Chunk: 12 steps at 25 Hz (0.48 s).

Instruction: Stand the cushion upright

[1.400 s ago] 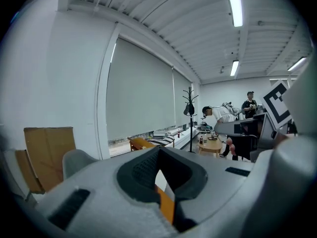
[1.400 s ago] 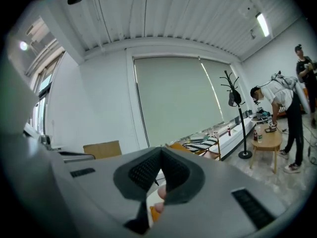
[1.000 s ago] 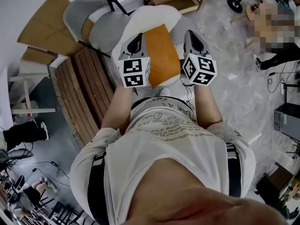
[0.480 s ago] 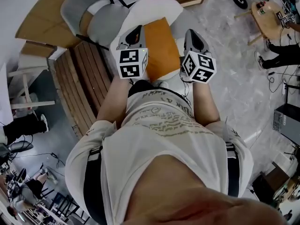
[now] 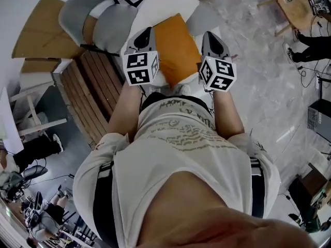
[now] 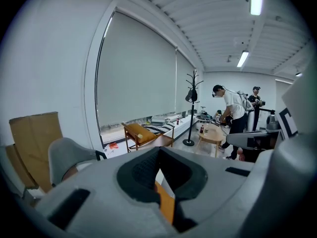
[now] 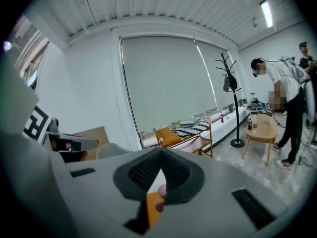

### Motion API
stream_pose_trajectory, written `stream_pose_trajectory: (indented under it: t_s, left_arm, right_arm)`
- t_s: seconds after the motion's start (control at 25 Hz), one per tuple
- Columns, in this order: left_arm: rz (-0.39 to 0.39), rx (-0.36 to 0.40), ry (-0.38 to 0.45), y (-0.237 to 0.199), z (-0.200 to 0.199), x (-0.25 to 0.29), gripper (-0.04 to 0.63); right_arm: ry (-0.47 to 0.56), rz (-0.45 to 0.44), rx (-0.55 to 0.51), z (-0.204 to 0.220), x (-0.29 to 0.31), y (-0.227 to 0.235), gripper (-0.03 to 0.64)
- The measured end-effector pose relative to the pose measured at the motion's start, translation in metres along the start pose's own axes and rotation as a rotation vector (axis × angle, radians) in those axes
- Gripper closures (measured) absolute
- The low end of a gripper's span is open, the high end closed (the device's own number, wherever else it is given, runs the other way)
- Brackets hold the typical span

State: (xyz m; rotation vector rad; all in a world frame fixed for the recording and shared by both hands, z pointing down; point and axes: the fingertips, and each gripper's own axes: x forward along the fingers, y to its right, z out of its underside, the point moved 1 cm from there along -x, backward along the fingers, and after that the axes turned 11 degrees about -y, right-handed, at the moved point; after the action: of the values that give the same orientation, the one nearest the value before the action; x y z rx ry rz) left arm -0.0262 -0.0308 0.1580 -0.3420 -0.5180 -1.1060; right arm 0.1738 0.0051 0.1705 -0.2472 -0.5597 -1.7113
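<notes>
The orange cushion [image 5: 176, 45] lies flat on the white chair [image 5: 173, 4] seat, its side edges partly covered by the left tool [image 5: 146, 32] and right tool [image 5: 209, 36]. Both are clenched on nothing. Contact cannot be judged. Both tools have been lowered since earlier.

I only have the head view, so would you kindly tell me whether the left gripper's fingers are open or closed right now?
Observer: Closed. In the left gripper view, the left gripper has its fingers meeting tip to tip, with nothing between them.
Operator: And the right gripper?
Observer: Its own view shows the same: fingers together and empty, with the orange cushion showing through the gap under them.
Operator: Is anything ahead that I can't see?
Observer: A black coat stand near the window.
</notes>
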Motion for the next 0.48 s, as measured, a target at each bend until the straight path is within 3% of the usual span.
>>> stream_pose_trajectory:
  t_s: [0.16, 0.48]
  left_arm:
    - [0.003, -0.007, -0.075, -0.015, 0.025, 0.011, 0.578]
    - [0.018, 0.05, -0.223, -0.044, 0.09, 0.078, 0.578]
  right_arm:
    - [-0.072, 0.059, -0.029, 0.033, 0.009, -0.002, 0.589]
    - [-0.171, 0.127, 0.036, 0.11, 0.05, 0.011, 0.589]
